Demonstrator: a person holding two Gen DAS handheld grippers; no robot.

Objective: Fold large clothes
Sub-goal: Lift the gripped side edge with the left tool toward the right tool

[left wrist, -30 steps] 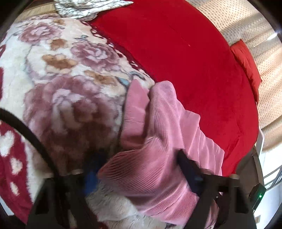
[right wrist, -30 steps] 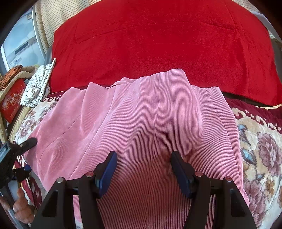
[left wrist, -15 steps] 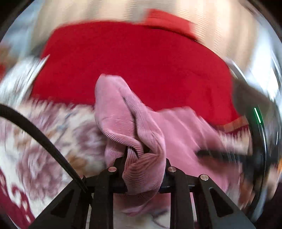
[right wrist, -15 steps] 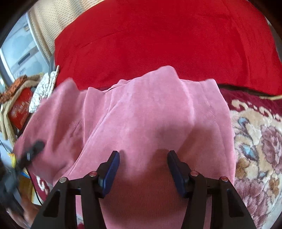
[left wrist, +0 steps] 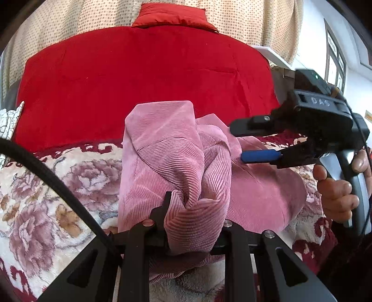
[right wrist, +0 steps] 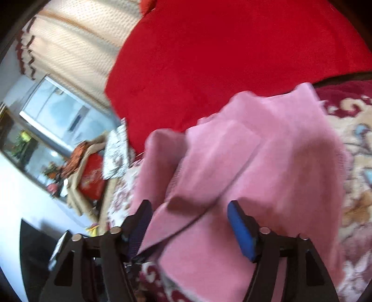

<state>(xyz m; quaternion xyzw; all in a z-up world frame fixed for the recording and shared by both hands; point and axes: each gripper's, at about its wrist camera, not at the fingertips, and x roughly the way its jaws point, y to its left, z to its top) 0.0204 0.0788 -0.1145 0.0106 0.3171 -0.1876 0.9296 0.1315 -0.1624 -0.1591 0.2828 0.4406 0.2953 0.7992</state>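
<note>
A pink corduroy garment lies bunched on a floral blanket. My left gripper is shut on a thick fold of it and holds that fold raised; the cloth hides the right finger. From the right of the left wrist view, my right gripper reaches over the garment, held by a person's hand. In its own blurred view the right gripper has its jaws opening. Pink cloth lies between and beneath the fingers, and the pads do not press on it.
A red blanket covers the bed behind the garment, with a red pillow against a dotted curtain. A white patterned cloth and a red box sit at the bed's left side. A black cable crosses the left wrist view.
My left gripper closed on a fold of the pink garment, rolled upright and pulled the fold up. The right gripper tilted, widened its jaws and shifted across the garment.
</note>
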